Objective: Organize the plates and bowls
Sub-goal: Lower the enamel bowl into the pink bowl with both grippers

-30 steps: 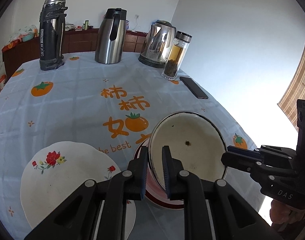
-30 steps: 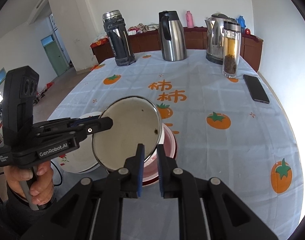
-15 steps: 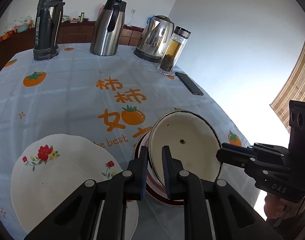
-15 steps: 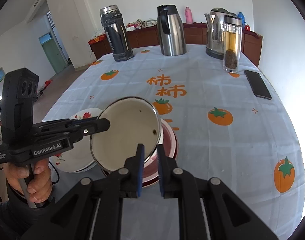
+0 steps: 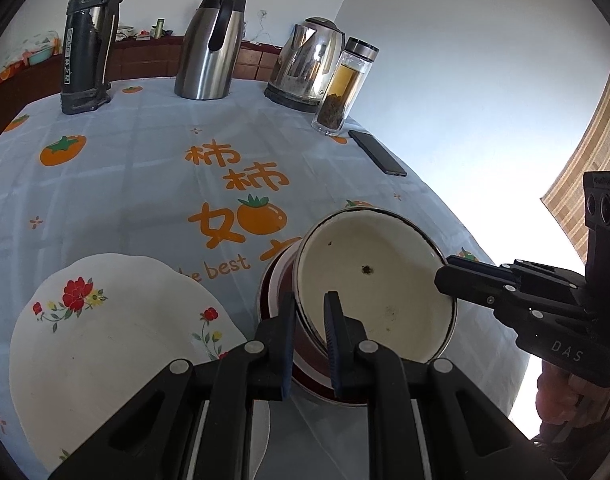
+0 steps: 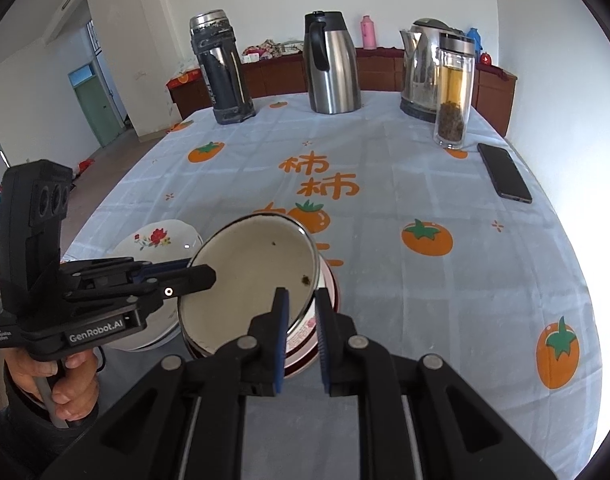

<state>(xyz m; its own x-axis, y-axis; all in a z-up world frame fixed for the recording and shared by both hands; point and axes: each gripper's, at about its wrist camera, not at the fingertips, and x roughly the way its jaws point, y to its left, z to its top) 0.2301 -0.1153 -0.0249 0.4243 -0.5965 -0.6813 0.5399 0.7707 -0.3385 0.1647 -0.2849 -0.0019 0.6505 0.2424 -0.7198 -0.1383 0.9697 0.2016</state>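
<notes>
A cream enamel bowl [image 5: 377, 280] with a dark rim hangs tilted over a red-sided bowl [image 5: 277, 280] near the table's front edge. My left gripper [image 5: 309, 312] is shut on its near-left rim. From the opposite side my right gripper [image 6: 301, 304] is shut on the same enamel bowl [image 6: 249, 276], and its fingers [image 5: 445, 276] show at the bowl's right rim in the left wrist view. The red-sided bowl [image 6: 305, 332] is partly hidden under the enamel one; I cannot tell whether they touch. A white flowered plate [image 5: 105, 340] lies to the left.
At the table's far end stand a dark thermos [image 5: 89, 40], a steel jug [image 5: 213, 44], a kettle [image 5: 309, 64] and a glass tea bottle [image 5: 343, 88]. A phone [image 5: 377, 152] lies near the right edge. A person's hand [image 6: 65, 384] holds the left gripper's handle.
The left wrist view has swung slightly, shifting the table's far end in frame. Both grippers keep their hold on the enamel bowl, which stays over the red-sided bowl.
</notes>
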